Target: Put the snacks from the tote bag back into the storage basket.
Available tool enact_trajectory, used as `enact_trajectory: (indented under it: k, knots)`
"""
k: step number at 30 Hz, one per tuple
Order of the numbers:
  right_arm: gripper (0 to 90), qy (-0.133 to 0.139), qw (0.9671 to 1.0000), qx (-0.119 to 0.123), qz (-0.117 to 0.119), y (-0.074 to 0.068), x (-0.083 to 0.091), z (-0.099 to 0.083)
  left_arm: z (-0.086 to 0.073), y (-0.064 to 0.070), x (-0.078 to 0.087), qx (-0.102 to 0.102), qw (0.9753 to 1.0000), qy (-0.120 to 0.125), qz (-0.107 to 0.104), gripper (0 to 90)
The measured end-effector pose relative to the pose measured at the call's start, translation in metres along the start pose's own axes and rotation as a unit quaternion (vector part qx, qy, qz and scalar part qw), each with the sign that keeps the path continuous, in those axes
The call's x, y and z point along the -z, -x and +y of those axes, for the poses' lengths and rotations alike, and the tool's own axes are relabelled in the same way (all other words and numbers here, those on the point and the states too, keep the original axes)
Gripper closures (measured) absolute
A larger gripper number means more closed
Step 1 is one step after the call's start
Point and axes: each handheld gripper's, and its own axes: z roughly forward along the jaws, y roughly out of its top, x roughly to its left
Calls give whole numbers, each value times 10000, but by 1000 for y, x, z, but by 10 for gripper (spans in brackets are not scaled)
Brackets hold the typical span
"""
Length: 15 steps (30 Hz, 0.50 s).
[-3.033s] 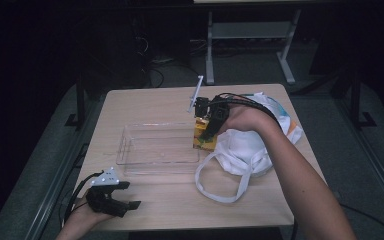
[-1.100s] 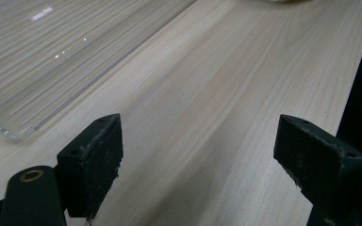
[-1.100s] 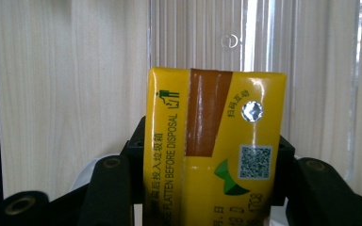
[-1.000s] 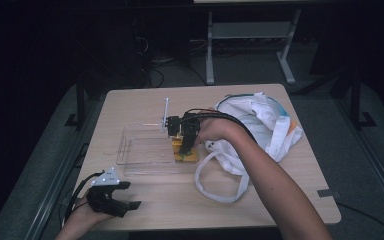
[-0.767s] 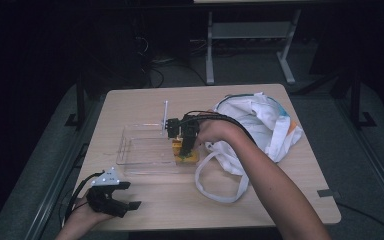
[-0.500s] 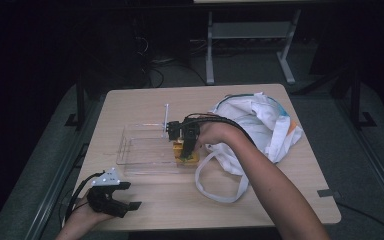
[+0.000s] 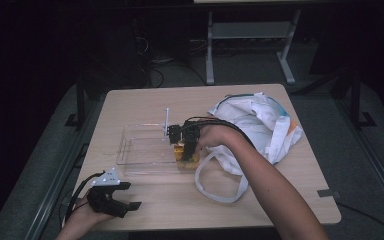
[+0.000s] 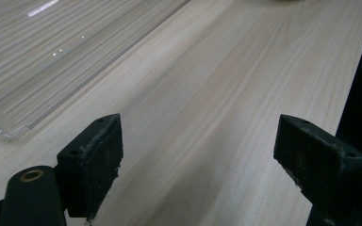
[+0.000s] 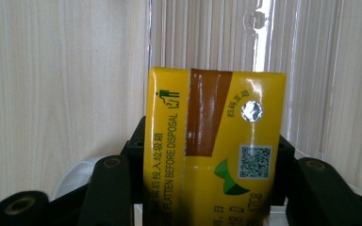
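On pale wood table (image 7: 260, 200), mid-transfer: right gripper (image 7: 189, 145) clamped on yellow carton (image 9: 212, 150) at right end of clear tray (image 7: 140, 152), beside white bag (image 7: 252, 125); left gripper (image 8: 198, 165) idle, jaws apart; next, probably lower into tray and let go.

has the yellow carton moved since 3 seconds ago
Yes. The yellow carton, held in the right tool, has gone left, away from the white bag, and now sits at the right end of the clear tray.
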Motion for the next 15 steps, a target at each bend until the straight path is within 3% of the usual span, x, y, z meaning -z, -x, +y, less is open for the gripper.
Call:
enact_trajectory:
  k: [15]
  knots:
    - [506,-16,9999,-43,123,3,-5,-2,0,0,1,-40,10000,-16,6,159]
